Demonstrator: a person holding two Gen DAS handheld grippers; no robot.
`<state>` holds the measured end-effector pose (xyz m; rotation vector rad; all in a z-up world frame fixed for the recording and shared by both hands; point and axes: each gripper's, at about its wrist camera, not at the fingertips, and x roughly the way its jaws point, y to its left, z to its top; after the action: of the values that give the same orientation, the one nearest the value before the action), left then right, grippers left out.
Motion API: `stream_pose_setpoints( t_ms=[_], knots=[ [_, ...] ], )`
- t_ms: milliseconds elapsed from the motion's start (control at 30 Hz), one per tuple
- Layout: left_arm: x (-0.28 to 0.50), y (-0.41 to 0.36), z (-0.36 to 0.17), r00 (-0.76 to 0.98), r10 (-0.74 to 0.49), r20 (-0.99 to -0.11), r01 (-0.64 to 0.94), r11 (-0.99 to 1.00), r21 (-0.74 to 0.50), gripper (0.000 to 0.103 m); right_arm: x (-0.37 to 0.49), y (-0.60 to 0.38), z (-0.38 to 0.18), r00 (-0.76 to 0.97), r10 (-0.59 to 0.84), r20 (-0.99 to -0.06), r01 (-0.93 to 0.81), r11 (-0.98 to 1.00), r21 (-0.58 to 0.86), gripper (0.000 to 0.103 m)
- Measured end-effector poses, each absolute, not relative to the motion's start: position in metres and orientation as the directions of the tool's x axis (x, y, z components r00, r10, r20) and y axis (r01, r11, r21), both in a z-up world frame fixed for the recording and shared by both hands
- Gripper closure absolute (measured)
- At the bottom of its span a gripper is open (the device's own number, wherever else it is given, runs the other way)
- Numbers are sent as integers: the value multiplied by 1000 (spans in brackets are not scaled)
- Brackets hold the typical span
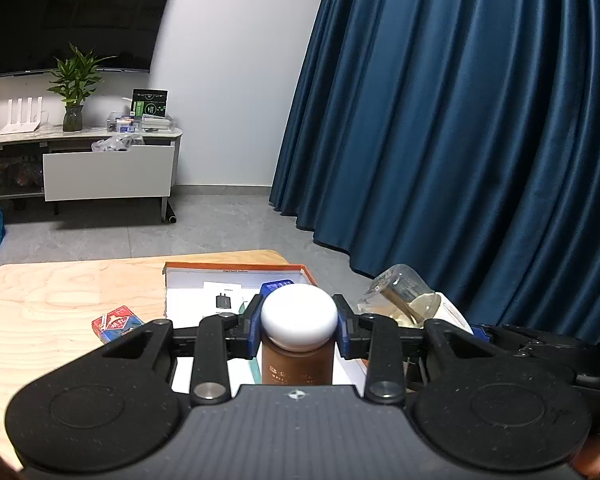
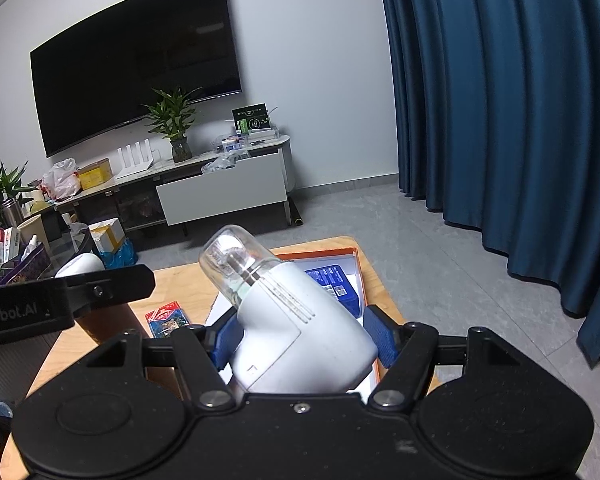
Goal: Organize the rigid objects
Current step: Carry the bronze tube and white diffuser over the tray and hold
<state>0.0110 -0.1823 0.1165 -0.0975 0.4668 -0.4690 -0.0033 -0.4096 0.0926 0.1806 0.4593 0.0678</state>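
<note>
Left gripper (image 1: pixel 299 326) clenched on our brown bottle (image 1: pixel 298 364) below its white cap (image 1: pixel 299 316); right gripper (image 2: pixel 300 338) grasps our white device (image 2: pixel 300 332), its clear dome (image 2: pixel 228 264) fragile. Both rigid, smooth, probably light, held over the orange-rimmed box (image 1: pixel 236 270) on the wooden table (image 1: pixel 60 300).

Two grippers are showing: the left gripper (image 1: pixel 299 330) and the right gripper (image 2: pixel 304 340). On the wooden table (image 1: pixel 52 300) are sitting one orange-rimmed box (image 1: pixel 236 270), one blue packet (image 2: pixel 334 284) and one card pack (image 1: pixel 116 322). One brown white-capped bottle (image 1: pixel 298 364) and one white clear-capped device (image 2: pixel 300 340) are being held.
</note>
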Motion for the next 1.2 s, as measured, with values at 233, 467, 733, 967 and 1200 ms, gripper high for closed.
stream_pose_setpoints(
  t_ms=[233,467,733,967,1200],
  knots=[
    [11,-181,116,791,-455,-410,412,890,-194,68,-4,-409,95,893,111,-435,-32,982,185,24],
    [12,-181,115,792,-454,-408,409,891,-196,68,-4,-410,96,894,113,-435,-34,982,185,24],
    [11,-179,115,794,-453,-407,404,892,-203,68,-4,-410,96,893,114,-435,-35,982,186,24],
    [11,-180,115,796,-449,-405,402,893,-200,68,-4,-410,96,894,114,-434,-35,982,186,24],
    [11,-178,115,797,-449,-404,400,894,-203,68,-4,-410,96,894,114,-434,-35,982,186,24]
  ],
)
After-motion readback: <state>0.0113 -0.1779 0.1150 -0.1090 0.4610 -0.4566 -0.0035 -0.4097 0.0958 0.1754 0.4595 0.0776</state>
